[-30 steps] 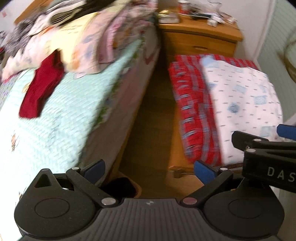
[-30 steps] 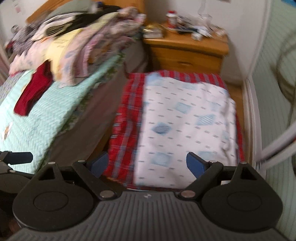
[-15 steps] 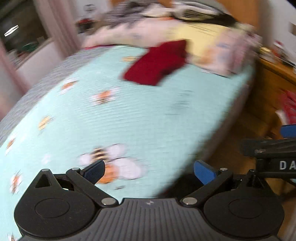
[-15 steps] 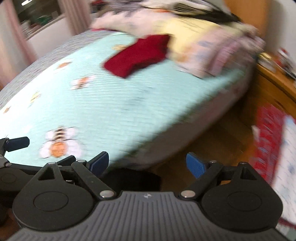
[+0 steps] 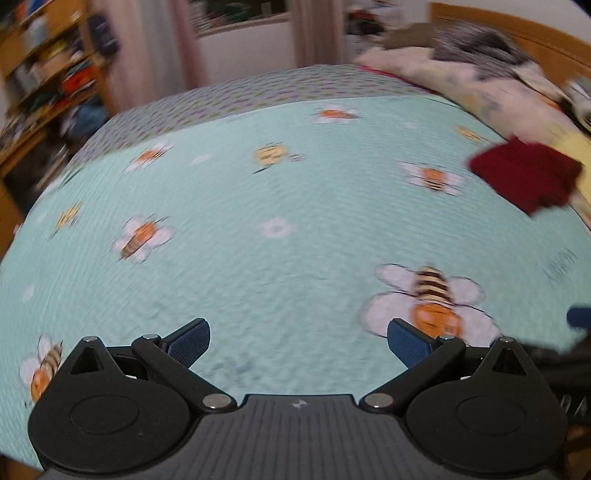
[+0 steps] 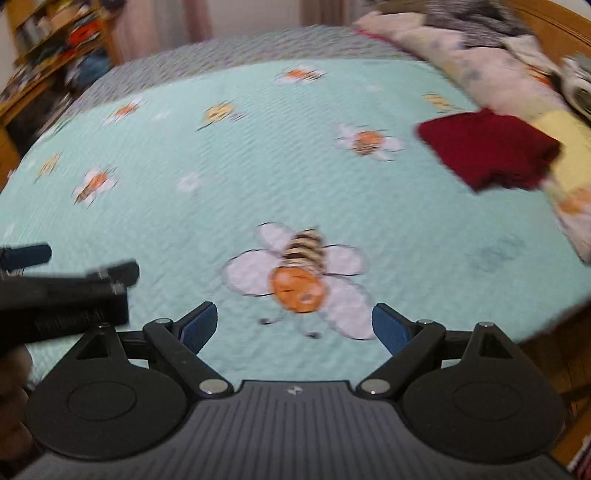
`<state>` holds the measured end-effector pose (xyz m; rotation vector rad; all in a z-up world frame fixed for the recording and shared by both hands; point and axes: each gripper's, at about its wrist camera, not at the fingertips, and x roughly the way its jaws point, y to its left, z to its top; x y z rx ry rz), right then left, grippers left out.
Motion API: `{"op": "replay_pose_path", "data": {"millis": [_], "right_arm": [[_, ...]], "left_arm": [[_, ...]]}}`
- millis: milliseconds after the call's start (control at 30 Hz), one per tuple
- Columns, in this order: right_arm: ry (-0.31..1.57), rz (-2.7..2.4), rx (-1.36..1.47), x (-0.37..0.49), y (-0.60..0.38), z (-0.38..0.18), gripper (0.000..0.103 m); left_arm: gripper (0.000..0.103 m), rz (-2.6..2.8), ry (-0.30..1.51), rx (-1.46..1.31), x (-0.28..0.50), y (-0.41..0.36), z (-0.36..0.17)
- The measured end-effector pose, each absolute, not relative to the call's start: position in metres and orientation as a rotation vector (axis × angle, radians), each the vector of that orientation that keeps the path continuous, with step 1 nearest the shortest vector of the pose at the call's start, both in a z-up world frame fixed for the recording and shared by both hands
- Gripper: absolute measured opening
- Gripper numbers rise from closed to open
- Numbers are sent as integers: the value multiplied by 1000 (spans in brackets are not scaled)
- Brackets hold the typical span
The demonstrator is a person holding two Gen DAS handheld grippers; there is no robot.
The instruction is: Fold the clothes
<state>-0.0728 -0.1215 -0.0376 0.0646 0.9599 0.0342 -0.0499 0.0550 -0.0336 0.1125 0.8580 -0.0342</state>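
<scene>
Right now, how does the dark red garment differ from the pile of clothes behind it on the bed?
The dark red garment is one plain, solid-coloured piece lying flat; the pile of clothes is many pale and patterned pieces heaped high. The red one sits nearer the bedspread's open middle. Both look unfolded.

A bed (image 5: 258, 229) fills most of both views, spread with a pale mint quilt (image 6: 207, 206) printed with bees and daisies and edged at the far side by a grey patterned band. Behind it hang pinkish curtains (image 5: 147, 59) on either side of a window (image 5: 240, 13). At the far left stand crowded wooden shelves (image 5: 44, 74), and a wooden headboard (image 5: 517, 33) curves along the upper right.
</scene>
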Motion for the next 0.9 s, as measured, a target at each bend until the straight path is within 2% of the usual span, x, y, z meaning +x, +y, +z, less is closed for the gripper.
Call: {"op": "replay_pose_path", "data": {"millis": [300, 633, 900], "right_arm": [[1023, 145, -2, -29, -59, -61, 91], [1072, 179, 22, 33, -54, -88, 91], [1074, 186, 48, 53, -45, -86, 91]], "left_arm": [[102, 45, 925, 26, -10, 112, -56], [101, 107, 1006, -9, 44, 130, -83], [101, 125, 991, -30, 58, 143, -75]]}}
